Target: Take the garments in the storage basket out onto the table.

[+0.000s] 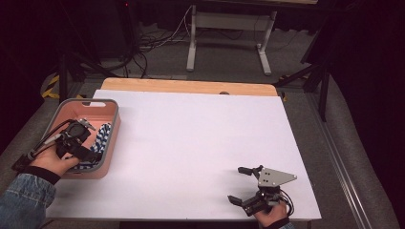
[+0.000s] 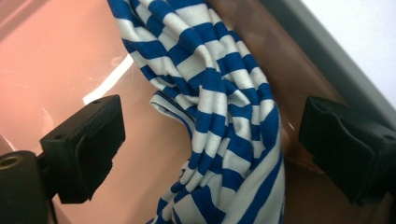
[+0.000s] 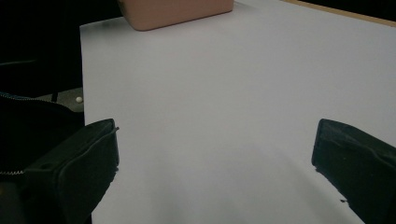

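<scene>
Left gripper [image 1: 90, 138] sits inside the pink bin [image 1: 111, 129], jaws spread wide around the blue-striped cloth [image 2: 219, 116] — not clamped. Right gripper [image 1: 241, 185] released too — low over the white table [image 1: 191, 138], near its front edge.

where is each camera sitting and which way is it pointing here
High view: fixed above the person's side, looking forward and down on the white table; both forearms, left gripper, right gripper.
Left gripper view: rides that gripper, looks into the pink bin at the striped cloth between its open jaws.
Right gripper view: looks across bare table; open jaws.
Shared: the bin, in all three.
</scene>
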`<state>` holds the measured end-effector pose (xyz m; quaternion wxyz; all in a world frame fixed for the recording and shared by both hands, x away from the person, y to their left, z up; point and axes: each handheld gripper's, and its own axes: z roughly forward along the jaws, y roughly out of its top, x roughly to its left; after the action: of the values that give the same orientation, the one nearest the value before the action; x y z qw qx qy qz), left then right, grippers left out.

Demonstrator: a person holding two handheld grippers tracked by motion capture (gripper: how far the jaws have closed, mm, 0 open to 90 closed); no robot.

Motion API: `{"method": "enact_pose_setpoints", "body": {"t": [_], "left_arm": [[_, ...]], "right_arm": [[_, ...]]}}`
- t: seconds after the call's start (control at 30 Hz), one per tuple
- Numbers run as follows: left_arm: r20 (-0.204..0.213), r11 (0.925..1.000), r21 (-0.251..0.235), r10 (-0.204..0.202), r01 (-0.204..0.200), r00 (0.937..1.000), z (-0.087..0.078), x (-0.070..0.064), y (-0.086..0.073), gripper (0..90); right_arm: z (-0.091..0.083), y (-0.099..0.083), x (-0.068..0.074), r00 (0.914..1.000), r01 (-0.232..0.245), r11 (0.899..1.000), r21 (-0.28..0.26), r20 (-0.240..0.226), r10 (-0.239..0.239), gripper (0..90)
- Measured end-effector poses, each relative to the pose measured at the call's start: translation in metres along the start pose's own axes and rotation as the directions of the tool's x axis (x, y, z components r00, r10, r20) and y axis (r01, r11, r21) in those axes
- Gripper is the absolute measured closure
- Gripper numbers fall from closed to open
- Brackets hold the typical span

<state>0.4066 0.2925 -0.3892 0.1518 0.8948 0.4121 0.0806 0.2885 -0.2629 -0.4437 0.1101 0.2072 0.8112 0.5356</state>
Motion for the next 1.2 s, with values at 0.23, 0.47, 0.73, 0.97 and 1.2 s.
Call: {"method": "enact_pose_setpoints", "body": {"t": [0.23, 0.47, 0.73, 0.97, 1.2], "left_arm": [[0.013, 0.999, 0.045, 0.004, -0.004, 0.9999, 0.009, 0.0, 0.002, 10.9], [0.028, 0.9963, 0.084, 0.015, -0.017, 0.9995, 0.016, 0.0, 0.004, 16.9], [0.054, 0.9935, 0.11, 0.022, -0.028, 0.9983, 0.019, 0.001, 0.006, 28.5], [0.077, 0.9901, 0.135, 0.027, -0.037, 0.9967, 0.021, 0.001, 0.007, 49.2], [0.088, 0.9923, 0.122, 0.009, -0.02, 0.996, 0.019, 0.005, 0.005, 58.5]], "right_arm": [[0.0, 0.0, 0.0, 1.0, 0.0, 1.0, 0.003, -0.002, 0.0, 1.6], [0.0, 0.0, 0.0, 1.0, -0.001, 1.0, 0.005, -0.002, 0.001, 1.6], [0.001, 0.0, 0.0, 1.0, -0.002, 1.0, 0.006, -0.005, 0.002, 1.7], [0.0, -0.001, -0.001, 1.0, -0.005, 1.0, 0.007, -0.007, 0.005, 1.9], [0.001, -0.001, -0.001, 0.9999, -0.006, 1.0, 0.015, -0.011, 0.007, 2.1]]}}
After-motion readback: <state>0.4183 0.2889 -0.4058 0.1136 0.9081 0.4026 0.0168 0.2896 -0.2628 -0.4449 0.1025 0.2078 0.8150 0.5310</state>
